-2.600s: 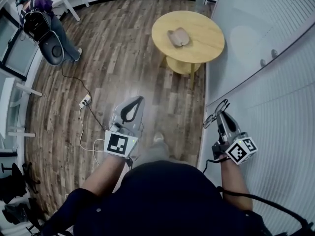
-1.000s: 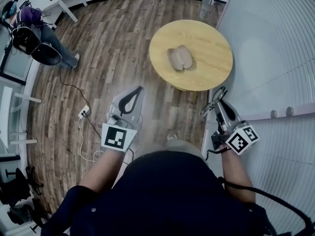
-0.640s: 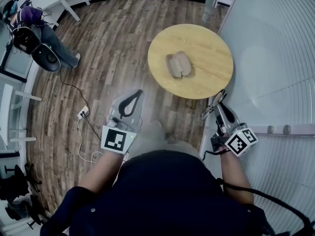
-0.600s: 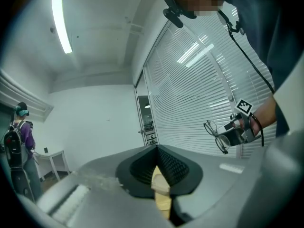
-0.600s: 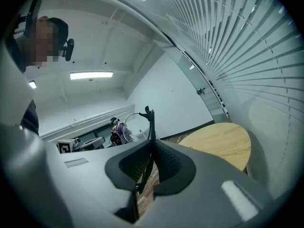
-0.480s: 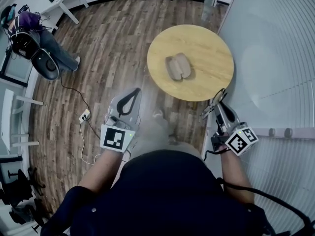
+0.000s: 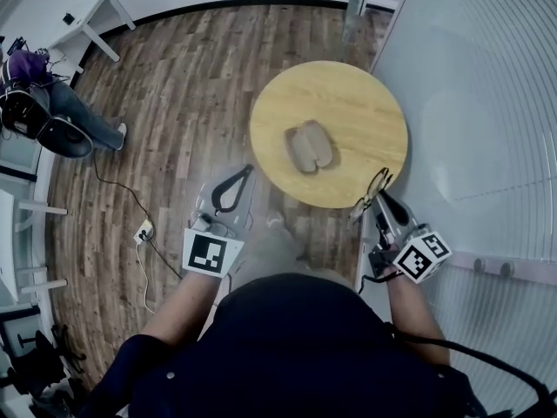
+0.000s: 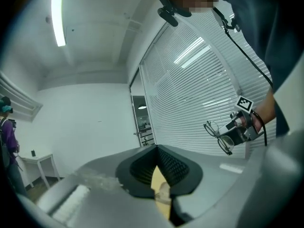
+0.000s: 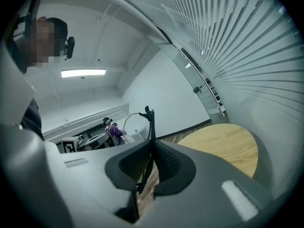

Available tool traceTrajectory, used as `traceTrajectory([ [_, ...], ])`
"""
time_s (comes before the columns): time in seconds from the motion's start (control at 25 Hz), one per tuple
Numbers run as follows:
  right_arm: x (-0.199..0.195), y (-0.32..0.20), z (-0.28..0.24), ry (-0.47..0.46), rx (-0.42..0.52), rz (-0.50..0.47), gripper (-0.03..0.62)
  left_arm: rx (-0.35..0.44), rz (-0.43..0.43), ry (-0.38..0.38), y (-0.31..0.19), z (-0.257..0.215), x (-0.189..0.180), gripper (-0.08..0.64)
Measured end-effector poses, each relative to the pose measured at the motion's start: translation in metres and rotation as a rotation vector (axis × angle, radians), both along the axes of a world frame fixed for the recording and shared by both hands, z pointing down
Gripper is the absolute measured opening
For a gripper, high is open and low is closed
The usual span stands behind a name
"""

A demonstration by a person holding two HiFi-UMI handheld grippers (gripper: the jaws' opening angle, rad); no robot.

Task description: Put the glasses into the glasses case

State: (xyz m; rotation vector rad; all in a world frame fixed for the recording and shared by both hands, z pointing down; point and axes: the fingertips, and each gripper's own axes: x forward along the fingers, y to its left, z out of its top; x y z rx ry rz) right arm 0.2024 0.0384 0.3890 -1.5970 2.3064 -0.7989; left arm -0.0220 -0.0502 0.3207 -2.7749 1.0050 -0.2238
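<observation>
My left gripper (image 7: 244,175) sits at eight o'clock in the head view and aims toward one o'clock, its jaws pressed together with nothing between them. My right gripper (image 7: 380,196), at four o'clock, aims toward eleven, its jaws pinching the glasses (image 7: 370,190). Both my forearms reach forward.

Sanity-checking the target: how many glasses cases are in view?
1: the glasses case lies open near the middle of the round wooden table. No other is visible; some may be hidden.

The glasses case (image 7: 309,146) lies in the middle of the round table (image 7: 348,94), which stands just left of the window blinds (image 7: 487,103). The glasses (image 7: 372,190) sit between the right gripper's (image 7: 380,200) jaws at the table's near right edge. The left gripper (image 7: 242,174) is over the floor, left of the table.
</observation>
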Motion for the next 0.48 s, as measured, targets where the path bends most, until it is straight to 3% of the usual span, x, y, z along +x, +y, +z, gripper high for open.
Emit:
traceTrajectory([
  [0.48, -0.020, -0.137, 0.001, 0.031, -0.076, -0.004, 0.034, -0.085, 0.040, 0.038, -0.141, 0.009, -0.005, 0.005],
])
